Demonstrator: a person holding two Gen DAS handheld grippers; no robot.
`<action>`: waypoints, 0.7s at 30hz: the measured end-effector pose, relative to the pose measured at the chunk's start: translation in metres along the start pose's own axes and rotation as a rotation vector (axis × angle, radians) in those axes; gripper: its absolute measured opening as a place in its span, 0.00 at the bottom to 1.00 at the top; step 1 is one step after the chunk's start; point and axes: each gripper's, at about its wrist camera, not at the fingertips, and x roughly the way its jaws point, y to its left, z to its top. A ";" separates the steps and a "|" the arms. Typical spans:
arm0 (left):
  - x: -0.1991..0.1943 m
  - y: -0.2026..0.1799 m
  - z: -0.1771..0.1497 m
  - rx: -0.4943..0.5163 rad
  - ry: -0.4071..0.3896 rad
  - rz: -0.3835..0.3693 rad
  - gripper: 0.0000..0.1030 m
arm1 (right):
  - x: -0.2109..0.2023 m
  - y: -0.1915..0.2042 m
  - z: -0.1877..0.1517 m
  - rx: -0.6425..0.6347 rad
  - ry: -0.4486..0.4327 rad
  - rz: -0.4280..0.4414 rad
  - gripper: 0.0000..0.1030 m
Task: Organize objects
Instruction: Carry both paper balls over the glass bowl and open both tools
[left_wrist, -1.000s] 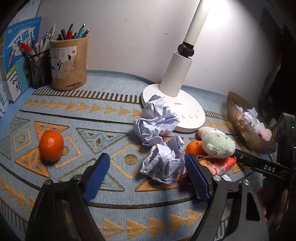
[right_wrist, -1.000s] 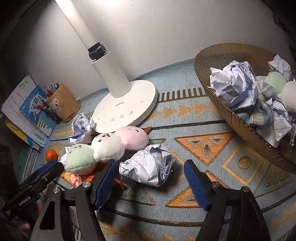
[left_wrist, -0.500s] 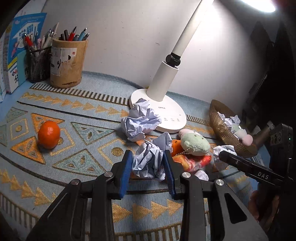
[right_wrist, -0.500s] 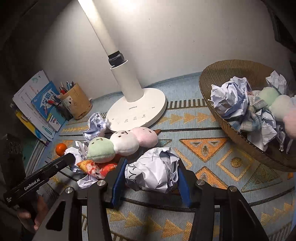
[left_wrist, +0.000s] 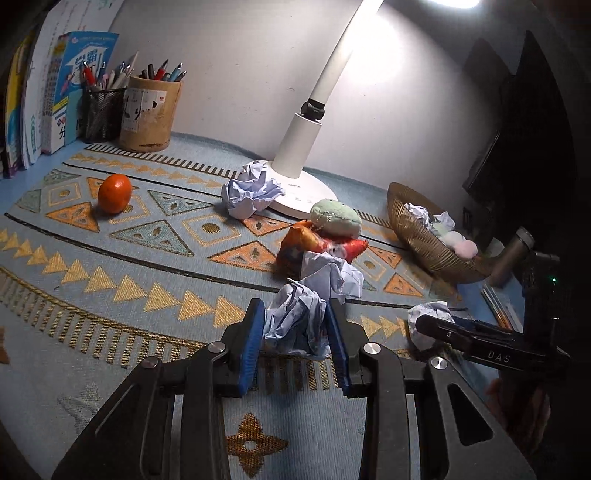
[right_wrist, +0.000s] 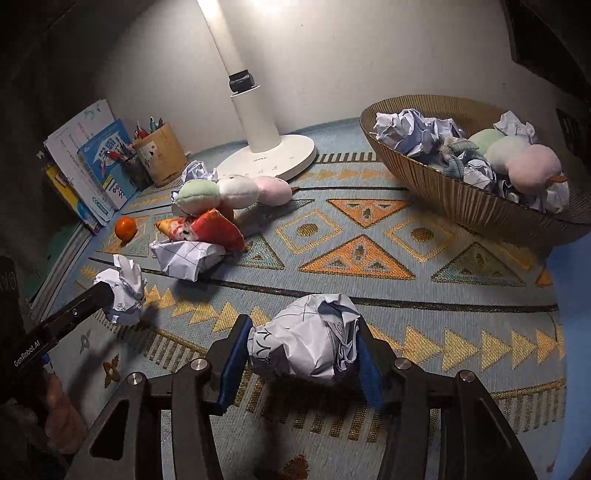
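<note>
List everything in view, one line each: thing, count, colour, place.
Paper balls: two loose, white, on the mat, plus several in the basket.
Basket: one, brown, right side.
Lamp: one, white, by the wall.
Dango plush: one, green-white-pink, by the lamp; another in the basket.
Snack bag: one, red-orange, under the plush.
Orange: one, left.
Pen holders: two, tan and black.
Books: several, far left.
Mat: blue, patterned.
Left tool: shut on a paper ball.
Right tool: shut on a paper ball.
</note>
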 end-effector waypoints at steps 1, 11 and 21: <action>0.000 -0.001 -0.001 0.009 -0.001 -0.003 0.30 | -0.001 0.000 -0.002 -0.006 0.005 0.008 0.57; 0.004 -0.017 -0.005 0.102 0.011 0.030 0.30 | -0.010 -0.001 -0.012 -0.032 0.002 0.011 0.68; -0.014 -0.042 0.009 0.130 -0.029 -0.016 0.30 | -0.029 0.003 -0.005 -0.063 -0.053 0.018 0.46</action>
